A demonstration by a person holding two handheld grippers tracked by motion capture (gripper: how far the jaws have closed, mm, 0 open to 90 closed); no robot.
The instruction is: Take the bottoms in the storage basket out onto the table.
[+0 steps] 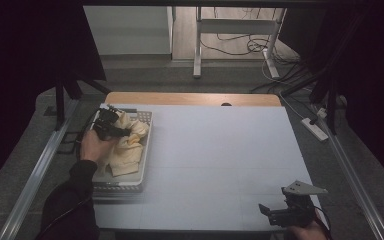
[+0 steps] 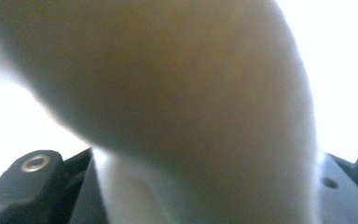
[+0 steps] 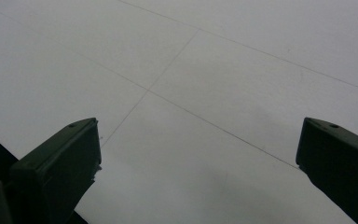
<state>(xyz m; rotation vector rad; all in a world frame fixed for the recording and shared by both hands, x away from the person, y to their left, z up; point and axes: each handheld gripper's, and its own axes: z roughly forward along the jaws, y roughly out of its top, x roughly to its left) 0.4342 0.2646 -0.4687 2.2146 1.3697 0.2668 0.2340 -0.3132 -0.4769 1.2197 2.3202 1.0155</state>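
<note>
A pale yellow cloth (image 1: pixel 127 145) lies bunched in a grey basket (image 1: pixel 145 150) at the table's left side. My left gripper (image 1: pixel 125 132) is over the basket, shut on a fold of that cloth. Seen from the left gripper view, the cloth (image 2: pixel 177 107) sits blurred right against the camera, bulging out between the black jaws. My right gripper (image 1: pixel 266 211) rests near the table's front right corner. In the right gripper view its two jaws stand wide apart over bare white table (image 3: pixel 205 70), and my right gripper (image 3: pixel 198 158) is open with nothing between them.
The white table (image 1: pixel 220 150) has a wooden strip along its far edge. Metal rails run down both sides. A desk frame and cables stand on the floor beyond.
</note>
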